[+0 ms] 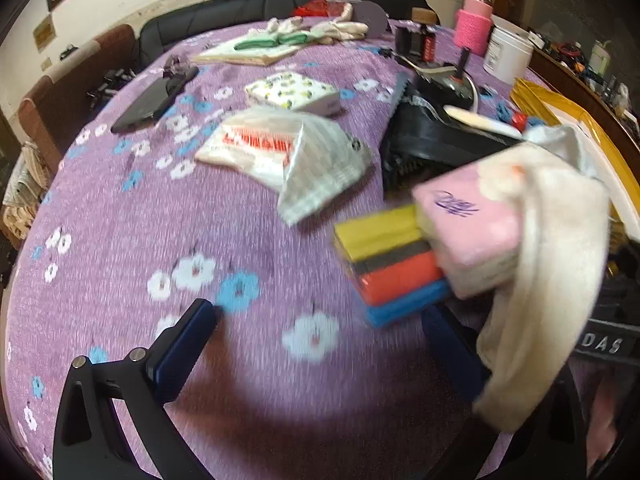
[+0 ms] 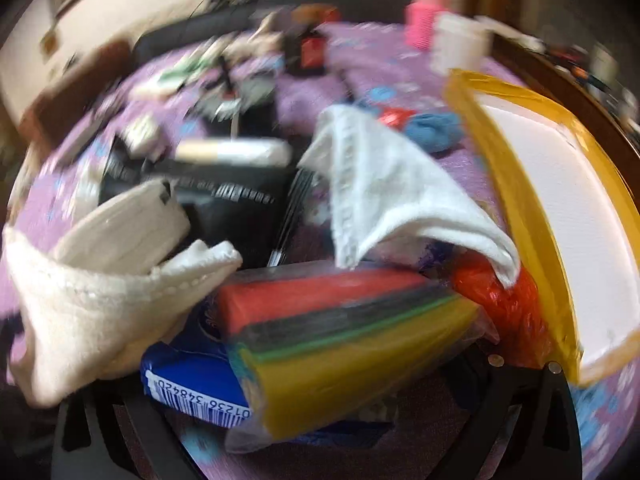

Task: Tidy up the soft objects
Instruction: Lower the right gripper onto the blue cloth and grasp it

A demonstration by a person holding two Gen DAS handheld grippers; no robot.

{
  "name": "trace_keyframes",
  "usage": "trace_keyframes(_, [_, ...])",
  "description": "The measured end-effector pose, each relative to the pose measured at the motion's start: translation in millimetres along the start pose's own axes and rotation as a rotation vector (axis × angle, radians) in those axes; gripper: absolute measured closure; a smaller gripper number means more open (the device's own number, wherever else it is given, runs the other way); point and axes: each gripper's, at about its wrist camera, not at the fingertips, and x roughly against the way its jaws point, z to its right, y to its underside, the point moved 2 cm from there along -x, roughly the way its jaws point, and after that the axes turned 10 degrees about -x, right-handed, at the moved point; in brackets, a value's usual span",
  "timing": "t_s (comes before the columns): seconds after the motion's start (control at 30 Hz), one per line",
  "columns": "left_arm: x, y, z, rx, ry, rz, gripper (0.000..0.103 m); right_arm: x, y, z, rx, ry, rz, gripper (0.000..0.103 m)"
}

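In the left wrist view my left gripper (image 1: pixel 320 344) is open and empty above the purple flowered cloth (image 1: pixel 132 248). To its right a stack hangs in the air: a pack of coloured sponges (image 1: pixel 390 268), a pink tissue pack (image 1: pixel 470 224) and a cream cloth (image 1: pixel 548 280) draped over them. In the blurred right wrist view the sponge pack (image 2: pixel 340 332) fills the space between my right gripper's fingers, with a blue packet (image 2: pixel 188 376) under it, a cream cloth (image 2: pixel 92 308) at left and a white cloth (image 2: pixel 384 184) on top. The fingertips are hidden.
On the cloth lie a plastic bag (image 1: pixel 256 144), a checked cloth (image 1: pixel 324 168), a patterned tissue pack (image 1: pixel 292 92), a black phone (image 1: pixel 152 100), a black bag (image 1: pixel 432 140) and white gloves (image 1: pixel 320 28). A yellow-edged white box (image 2: pixel 552 200) stands right. A pink jar (image 1: pixel 474 24) and white tub (image 1: pixel 508 52) stand behind.
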Motion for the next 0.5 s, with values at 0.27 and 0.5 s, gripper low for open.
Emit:
trace_keyframes(0.27, [40,37,-22,0.015,0.104,0.117,0.005,44,49,24,0.169,-0.265,-0.045,0.001])
trace_keyframes(0.5, [74,32,5,-0.072,0.236,0.203,0.01,101,87,38,0.3,-0.391,0.102,0.037])
